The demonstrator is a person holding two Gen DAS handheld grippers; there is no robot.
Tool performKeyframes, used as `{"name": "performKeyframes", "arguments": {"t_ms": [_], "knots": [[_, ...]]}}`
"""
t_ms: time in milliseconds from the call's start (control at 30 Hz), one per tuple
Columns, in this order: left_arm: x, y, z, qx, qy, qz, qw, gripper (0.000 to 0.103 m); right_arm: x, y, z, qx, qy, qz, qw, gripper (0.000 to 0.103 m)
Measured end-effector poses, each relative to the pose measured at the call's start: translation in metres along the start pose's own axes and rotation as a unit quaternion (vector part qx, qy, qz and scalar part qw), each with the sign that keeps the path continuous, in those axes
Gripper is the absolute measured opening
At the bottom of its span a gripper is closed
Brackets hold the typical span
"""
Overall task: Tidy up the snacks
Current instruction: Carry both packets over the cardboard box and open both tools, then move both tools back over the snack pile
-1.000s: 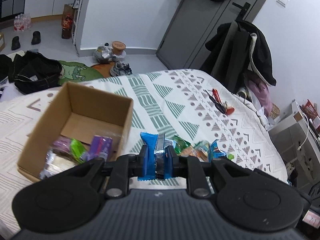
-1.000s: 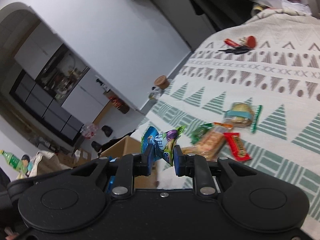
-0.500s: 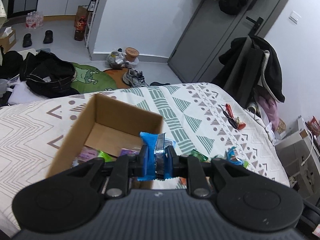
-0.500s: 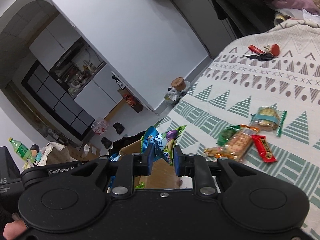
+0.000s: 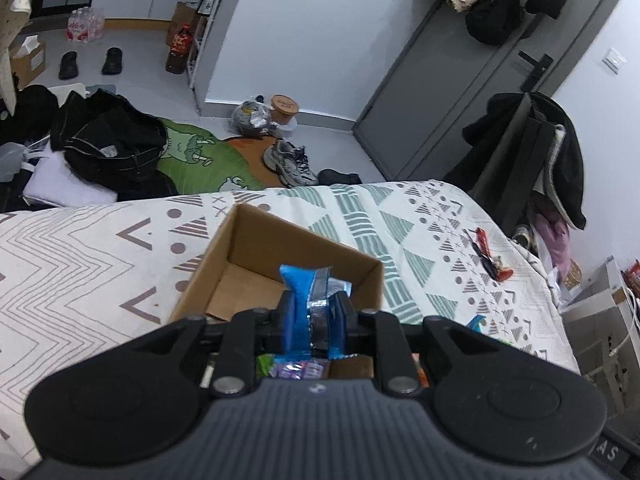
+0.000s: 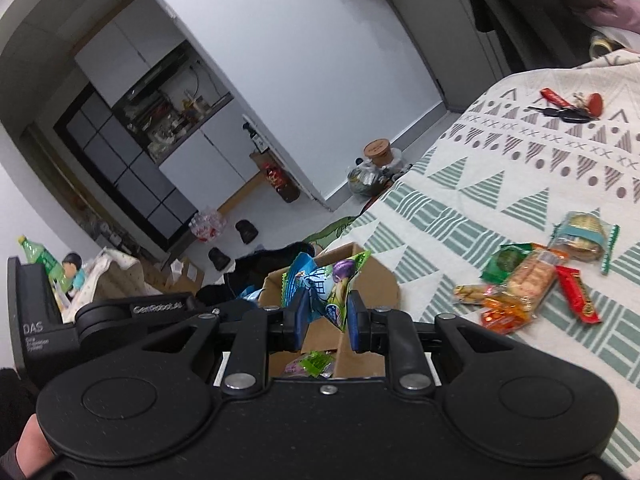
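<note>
My left gripper (image 5: 313,312) is shut on a blue snack packet (image 5: 301,292) and holds it above the open cardboard box (image 5: 256,236), which stands on the patterned bed cover. Purple and green packets (image 5: 298,369) lie inside the box. My right gripper (image 6: 327,314) is shut on a green and blue snack packet (image 6: 326,280), over the same box (image 6: 378,280). Several loose snacks (image 6: 536,276) lie on the cover to the right of the box. The left gripper's body (image 6: 132,312) shows at the left of the right wrist view.
A bunch of keys with a red tag (image 6: 568,106) lies farther back on the bed cover (image 5: 100,248). Black clothes (image 5: 108,140), shoes (image 5: 290,160) and bags lie on the floor beyond the bed. A coat-draped chair (image 5: 532,152) stands at the bed's right.
Both grippers have moved towards the box with their packets still held. The left one has come from beside the box to over its opening, and the right one now hangs over the box's edge.
</note>
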State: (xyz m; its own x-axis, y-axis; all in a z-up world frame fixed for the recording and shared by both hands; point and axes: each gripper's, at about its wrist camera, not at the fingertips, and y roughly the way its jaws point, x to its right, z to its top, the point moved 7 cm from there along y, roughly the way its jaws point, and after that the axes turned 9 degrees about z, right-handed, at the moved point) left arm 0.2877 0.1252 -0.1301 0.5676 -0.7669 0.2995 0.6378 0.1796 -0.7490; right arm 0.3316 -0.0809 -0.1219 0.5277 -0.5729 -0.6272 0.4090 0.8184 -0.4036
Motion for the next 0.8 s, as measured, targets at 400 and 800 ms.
{"name": "performKeyframes", "arguments": {"t_ms": [400, 800], "knots": [[-0.026, 0.013, -0.001, -0.025, -0.012, -0.003, 0.9996, 0.056, -0.019, 0.044, -0.006, -0.007, -0.018, -0.012, 1.0, 0.03], [-0.023, 0.016, -0.014, -0.052, 0.003, 0.005, 0.9986, 0.083, -0.004, 0.027, -0.002, 0.0, 0.003, -0.053, 0.999, 0.061]]}}
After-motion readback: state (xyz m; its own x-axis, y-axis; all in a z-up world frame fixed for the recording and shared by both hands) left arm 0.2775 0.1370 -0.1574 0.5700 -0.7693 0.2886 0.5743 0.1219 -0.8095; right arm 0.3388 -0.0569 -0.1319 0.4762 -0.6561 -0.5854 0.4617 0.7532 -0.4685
